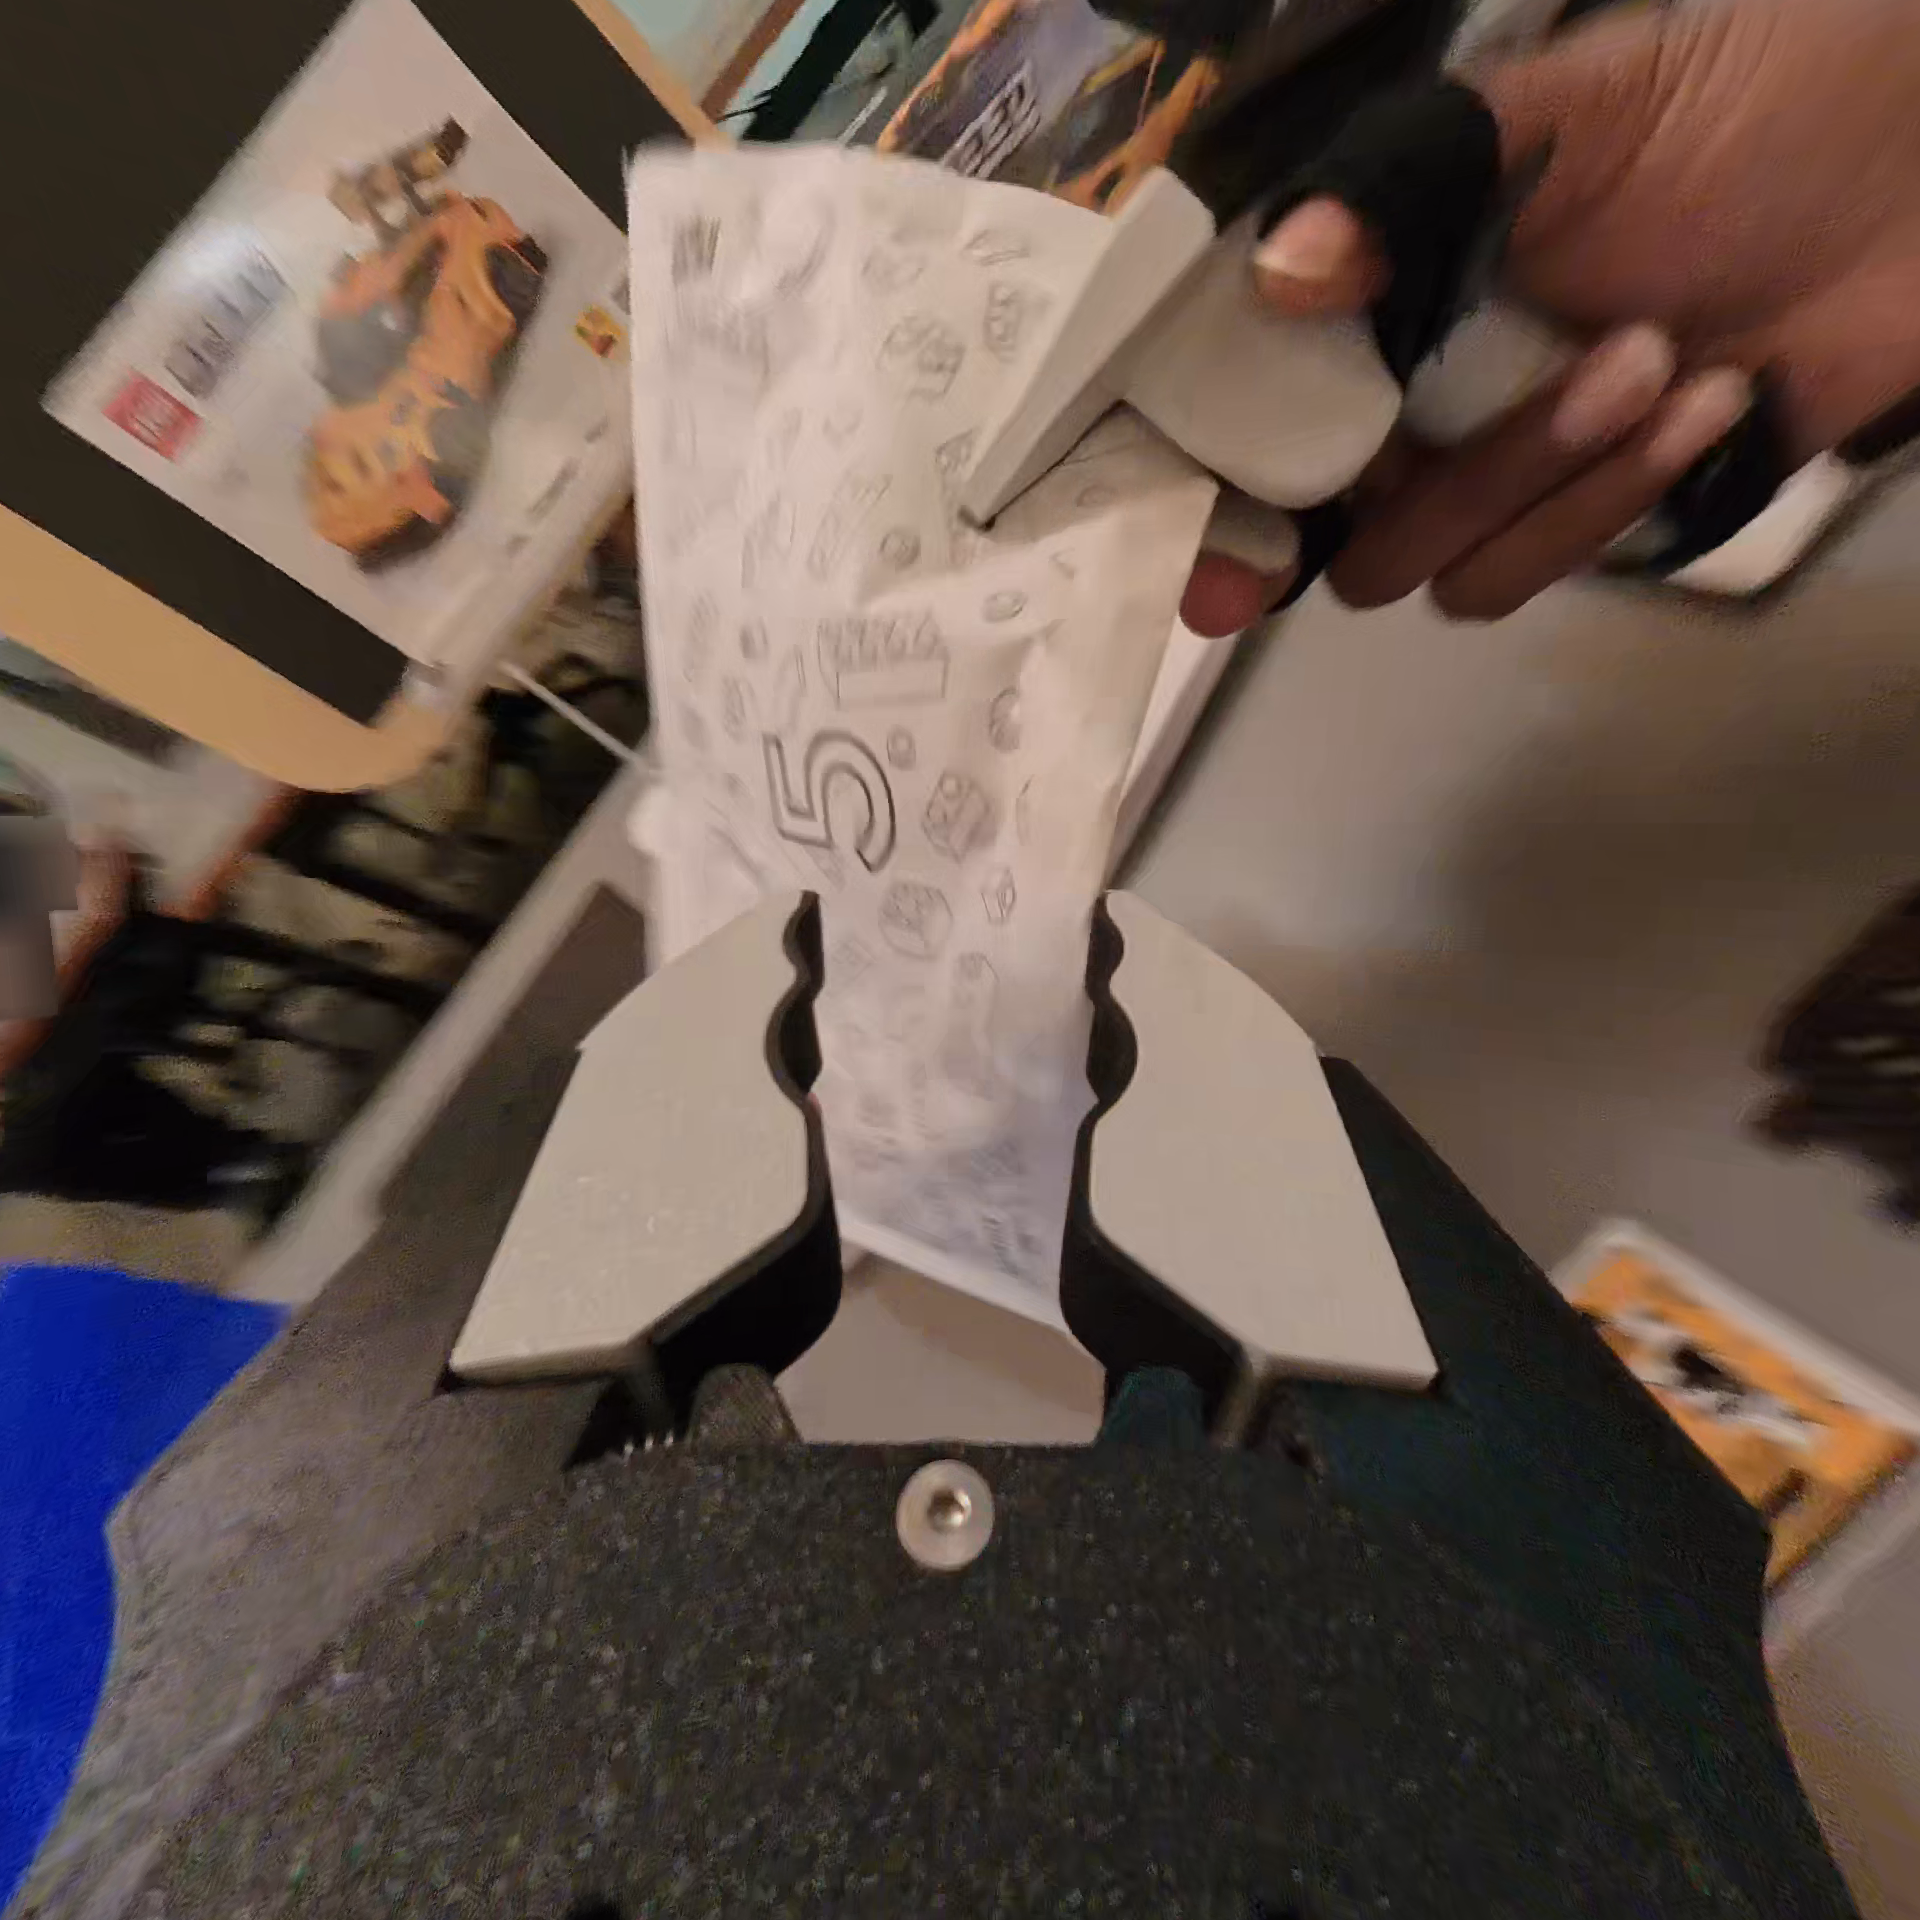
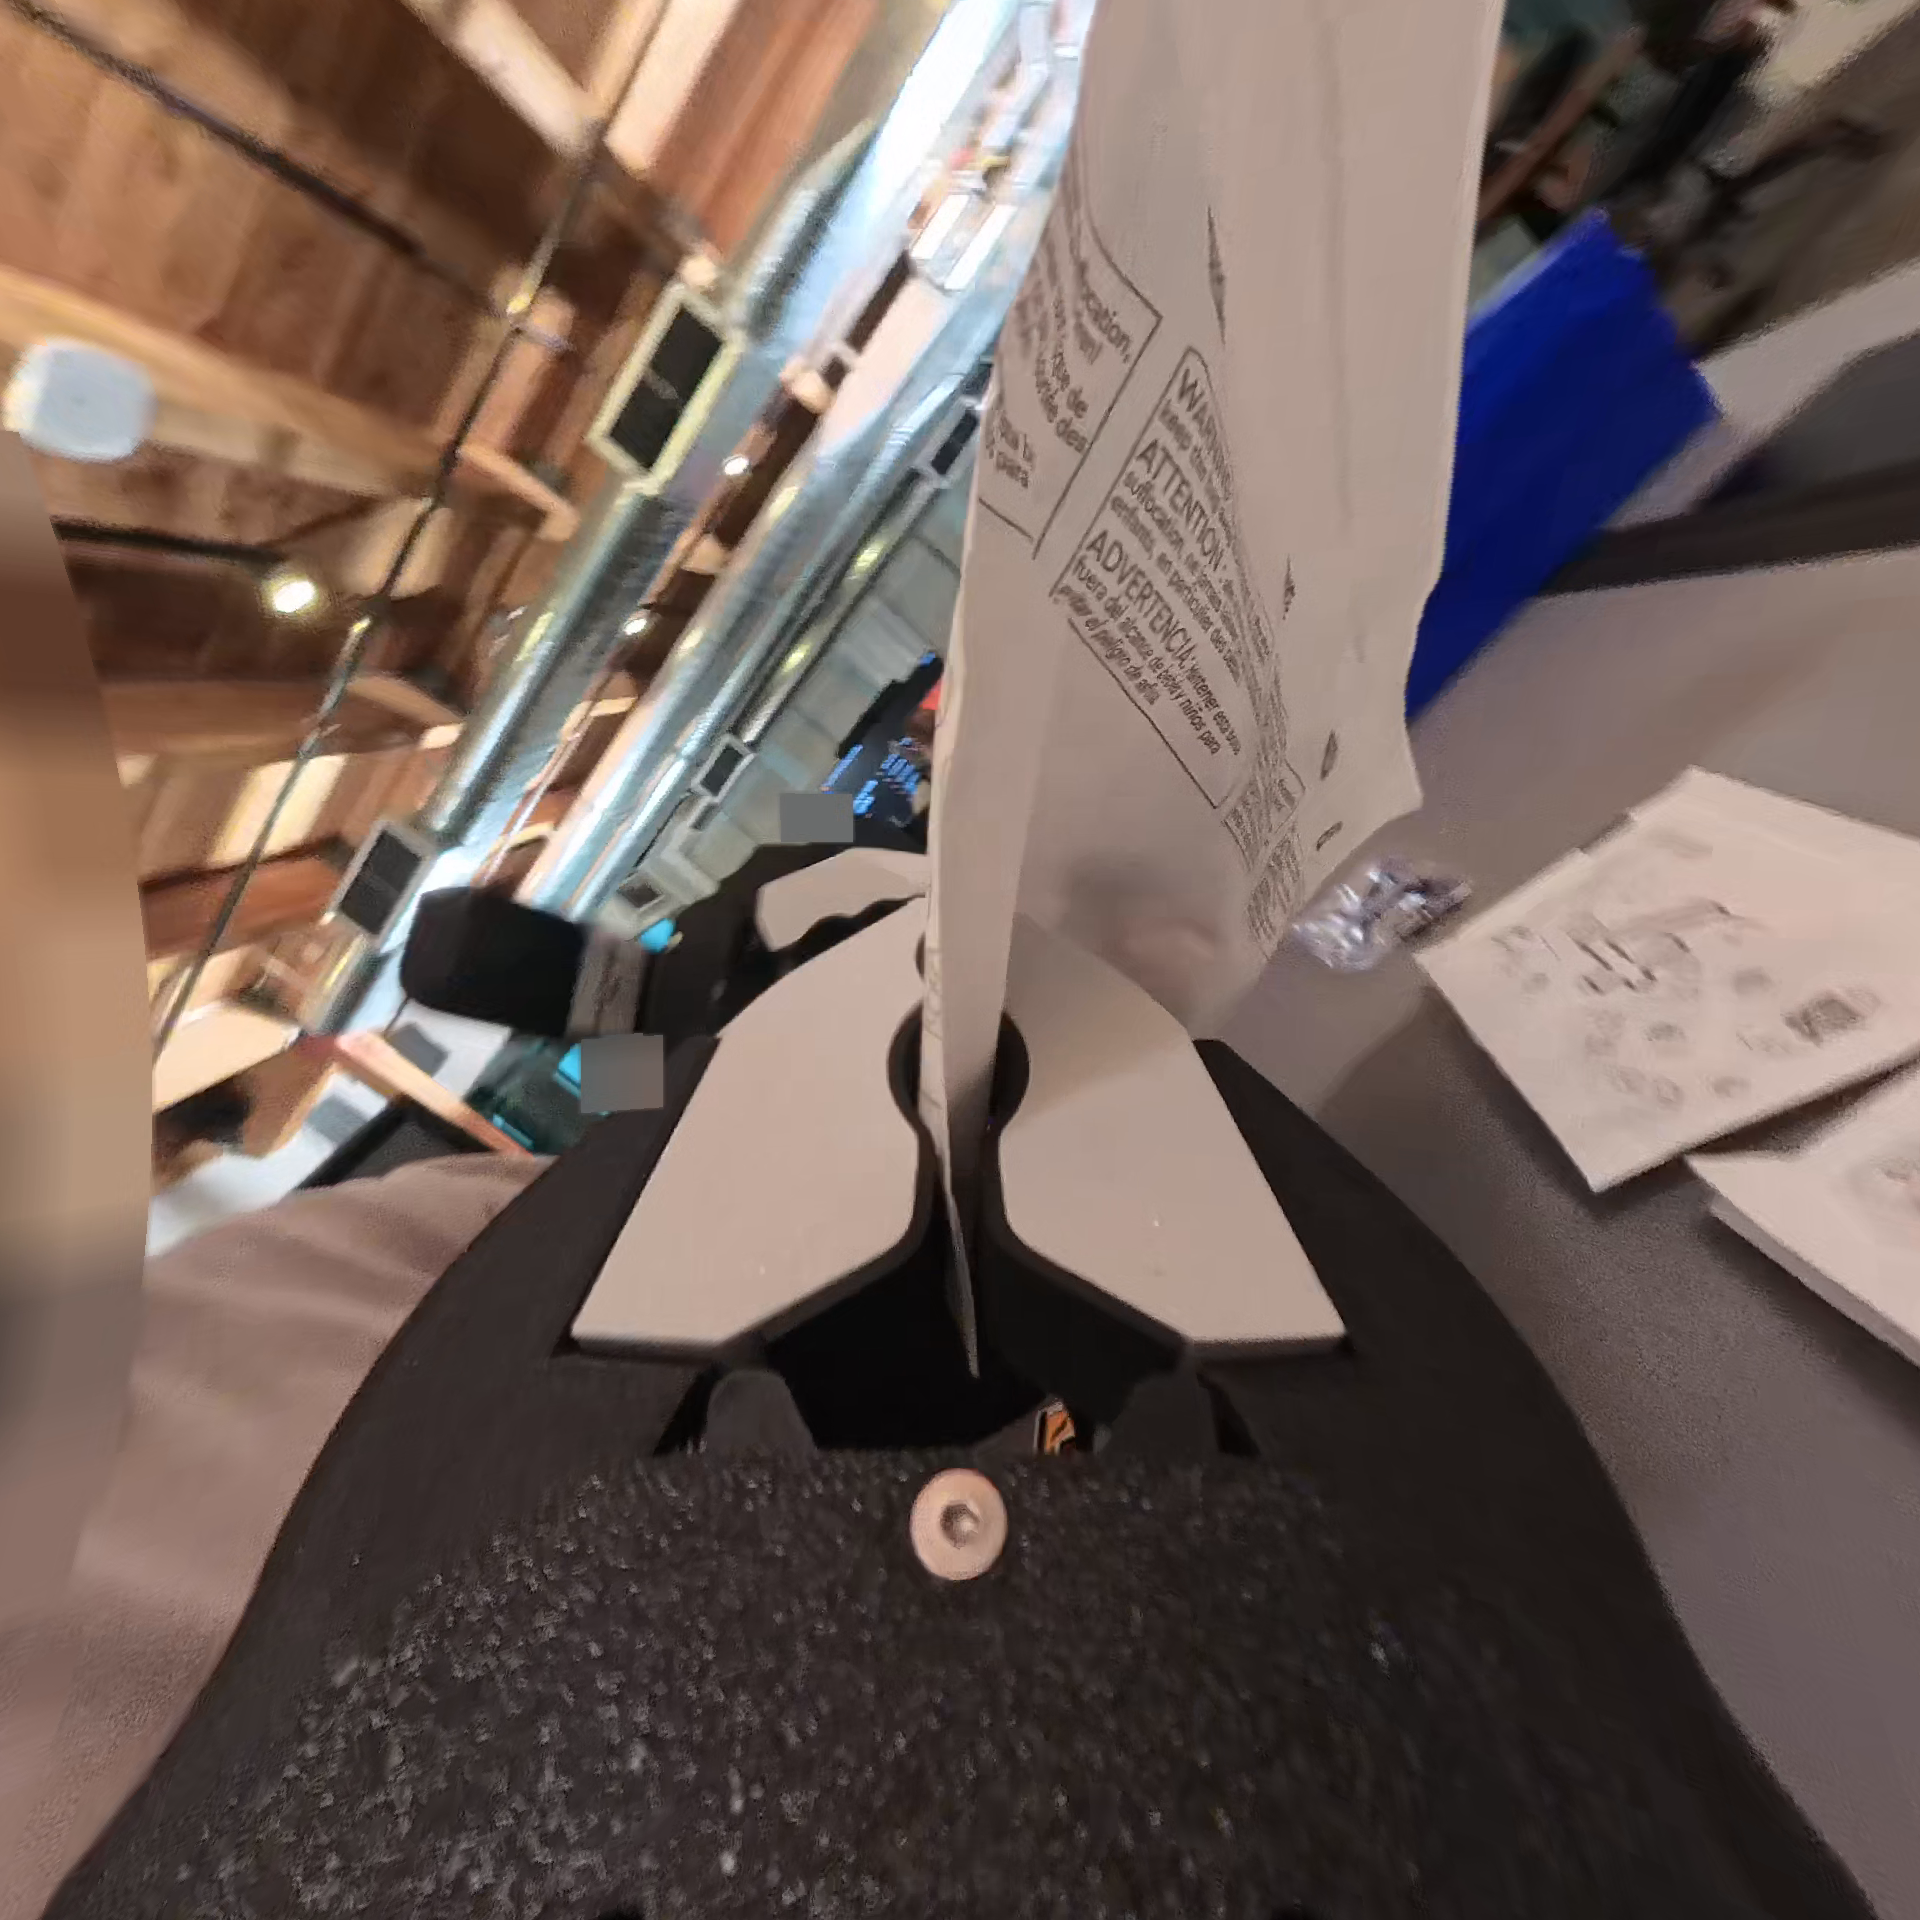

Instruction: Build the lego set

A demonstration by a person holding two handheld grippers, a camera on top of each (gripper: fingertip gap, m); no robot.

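Note:
A white paper bag point(image 1: 862, 582) printed with brick drawings is held up in the air between both grippers. My left gripper point(image 1: 956, 914) is closed on the bag's lower part, and its grey fingers point(image 1: 675, 1143) press on both sides. My right gripper point(image 1: 997, 488), held by a hand point(image 1: 1662, 291), pinches the bag's upper corner. In the right wrist view my right gripper point(image 2: 961, 997) is shut on the bag's thin edge, and the bag point(image 2: 1226, 468) rises above it. The left gripper point(image 2: 831, 894) shows just beyond. The bag's contents are hidden.
An instruction booklet with an orange car point(image 1: 343, 353) lies at upper left, and the set box point(image 1: 1039, 104) is behind the bag. Another orange booklet point(image 1: 1714, 1382) lies at lower right. Flat white bags point(image 2: 1662, 997) and a small clear bag point(image 2: 1382, 904) lie on the grey table point(image 2: 1662, 707). A blue bin point(image 2: 1548, 468) stands behind. Spacing between my two grippers at the tips: around 7 centimeters.

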